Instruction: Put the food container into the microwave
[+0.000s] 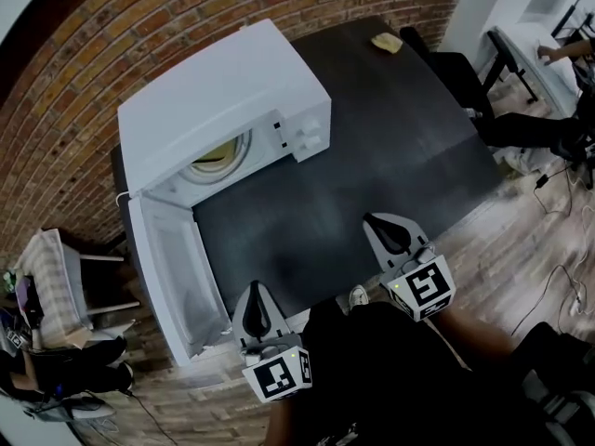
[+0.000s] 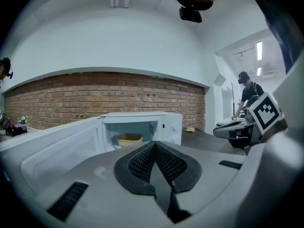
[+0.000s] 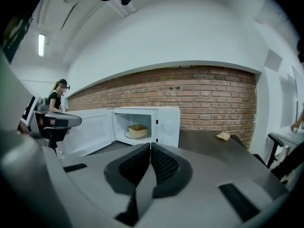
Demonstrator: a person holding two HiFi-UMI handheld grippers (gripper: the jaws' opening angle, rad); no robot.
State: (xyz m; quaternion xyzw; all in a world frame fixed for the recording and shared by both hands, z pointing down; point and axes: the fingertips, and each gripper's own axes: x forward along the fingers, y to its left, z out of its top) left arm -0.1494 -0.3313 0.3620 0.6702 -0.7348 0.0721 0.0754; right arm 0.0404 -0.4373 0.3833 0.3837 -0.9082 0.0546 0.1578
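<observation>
I am holding the left tongs (image 1: 255, 291) and right tongs (image 1: 379, 223) pressed shut and empty at six o'clock, well apart from the microwave (image 1: 223, 100) at eleven. That seems right, since the food container (image 3: 137, 131) is already sitting inside, the door (image 1: 177, 277) hanging open at eight. I am reading no brand or lettering anywhere, only square black-and-white markers (image 1: 428, 286) on the tongs.

Even, cool indoor light; ceiling strip lights glare; strong fisheye bending, dark vignetted corners; slight softness.

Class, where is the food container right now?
The food container sits inside the open microwave, left of centre in the right gripper view, before the brick wall.
</observation>
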